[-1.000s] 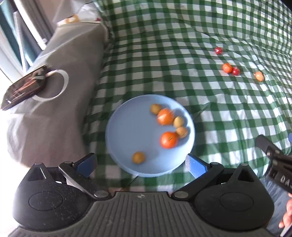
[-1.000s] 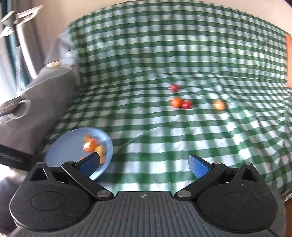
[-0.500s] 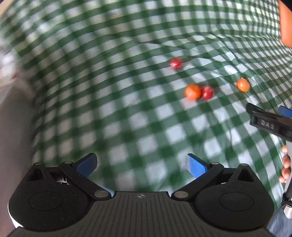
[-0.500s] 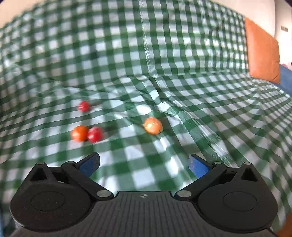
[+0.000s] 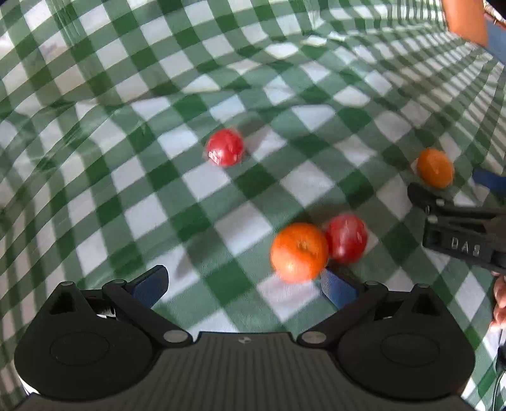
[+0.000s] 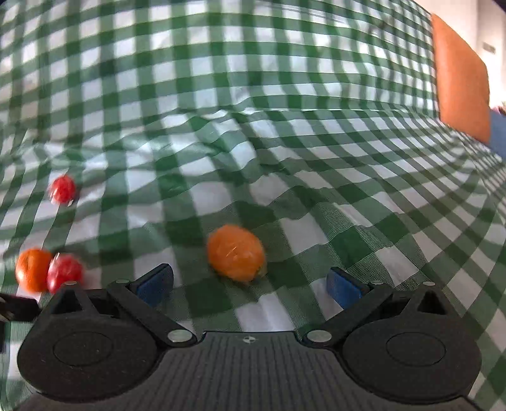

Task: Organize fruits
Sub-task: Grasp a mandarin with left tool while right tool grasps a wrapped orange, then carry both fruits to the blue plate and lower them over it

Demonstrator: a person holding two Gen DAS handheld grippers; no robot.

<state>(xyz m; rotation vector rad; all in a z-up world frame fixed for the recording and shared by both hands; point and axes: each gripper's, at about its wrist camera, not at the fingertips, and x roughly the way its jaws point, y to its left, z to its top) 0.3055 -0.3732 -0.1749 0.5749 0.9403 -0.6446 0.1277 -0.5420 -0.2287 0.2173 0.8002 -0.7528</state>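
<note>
Several small fruits lie on a green checked cloth (image 5: pixel 158 177). In the left wrist view an orange fruit (image 5: pixel 299 251) touches a red one (image 5: pixel 347 238), just ahead of my open, empty left gripper (image 5: pixel 243 286), near its right finger. Another red fruit (image 5: pixel 225 147) lies farther off. A second orange fruit (image 5: pixel 435 167) sits at the right, by my right gripper's fingers (image 5: pixel 455 224). In the right wrist view that orange fruit (image 6: pixel 235 253) lies just ahead of my open, empty right gripper (image 6: pixel 249 286). The pair, orange (image 6: pixel 31 269) and red (image 6: pixel 64 272), lies at the left, the lone red fruit (image 6: pixel 62 189) beyond.
The cloth (image 6: pixel 284 142) is wrinkled and rises behind the fruits. An orange cushion (image 6: pixel 460 76) stands at the far right; it also shows in the left wrist view (image 5: pixel 465 19). The blue plate is out of view.
Both grippers have swung away from the blue plate and closed in on the loose fruits, which now look much larger. Both stay open.
</note>
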